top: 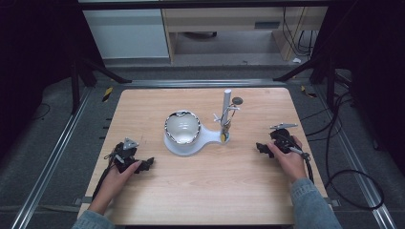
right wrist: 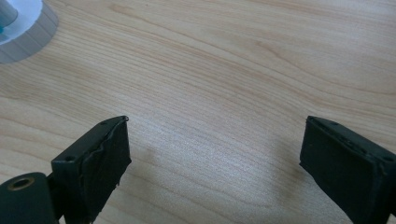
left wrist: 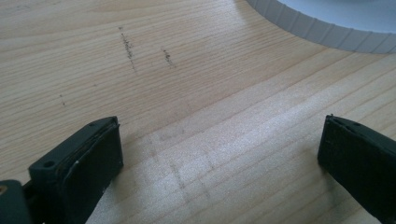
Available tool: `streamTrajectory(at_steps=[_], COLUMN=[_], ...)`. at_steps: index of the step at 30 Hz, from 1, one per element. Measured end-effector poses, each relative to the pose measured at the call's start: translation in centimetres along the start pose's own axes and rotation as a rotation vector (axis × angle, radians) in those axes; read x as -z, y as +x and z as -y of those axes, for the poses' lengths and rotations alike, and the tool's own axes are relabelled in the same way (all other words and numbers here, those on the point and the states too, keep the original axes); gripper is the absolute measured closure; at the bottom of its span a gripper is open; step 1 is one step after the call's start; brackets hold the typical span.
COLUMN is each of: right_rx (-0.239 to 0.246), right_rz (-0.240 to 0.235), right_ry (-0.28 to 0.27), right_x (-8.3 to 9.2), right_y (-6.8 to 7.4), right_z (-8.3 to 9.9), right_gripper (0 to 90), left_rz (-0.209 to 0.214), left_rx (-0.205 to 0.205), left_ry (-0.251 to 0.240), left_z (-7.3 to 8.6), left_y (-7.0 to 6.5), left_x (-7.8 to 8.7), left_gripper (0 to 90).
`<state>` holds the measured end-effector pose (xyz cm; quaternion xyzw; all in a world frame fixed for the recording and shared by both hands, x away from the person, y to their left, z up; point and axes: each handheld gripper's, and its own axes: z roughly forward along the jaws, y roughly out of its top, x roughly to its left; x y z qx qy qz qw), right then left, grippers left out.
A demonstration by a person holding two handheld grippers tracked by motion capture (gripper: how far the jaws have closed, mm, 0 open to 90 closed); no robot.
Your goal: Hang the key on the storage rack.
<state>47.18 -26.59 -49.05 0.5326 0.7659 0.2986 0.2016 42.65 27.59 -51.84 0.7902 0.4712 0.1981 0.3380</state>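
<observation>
On the table (top: 205, 191), mid-board, a white stand (top: 191, 143) carries a shiny bowl (top: 182, 126) beside a post (top: 225, 112); left gripper (top: 148, 163) and right gripper (top: 260, 147) rest low either side, well apart from it, jaws spread and empty. Looks like the start: next move calls for reaching in toward the bowl. Gripper views add table grain and the stand's ribbed rim (left wrist: 322, 30); high view gives the layout.

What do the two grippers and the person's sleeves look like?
Both the left gripper and the right gripper are black, each with two flat, blocky jaws and a grey three-cornered plate on top. A black cable trails from each. The person wears blue denim-like sleeves.
</observation>
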Motion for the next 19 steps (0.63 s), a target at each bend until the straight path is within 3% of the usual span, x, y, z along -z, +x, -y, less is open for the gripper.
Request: streamTrajectory(at_steps=[10,12,19], right_rx=[-0.007,0.019,0.006], right_rz=[0.020,0.038,0.049], right_ry=[-0.022,-0.032,-0.066], right_x=[-0.7,-1.0,-1.3], right_y=[0.3,0.6,0.9], right_z=[0.5,0.7,0.9], right_gripper=[7.7,4.4,1.2], left_rz=[0.000,0.000,0.000], left_rx=[0.000,-0.001,0.000], left_ry=[0.000,0.000,0.000], left_z=[0.0,0.0,0.0], left_y=[0.0,0.0,0.0], left_x=[0.0,0.0,0.0], left_gripper=[0.0,0.0,0.0])
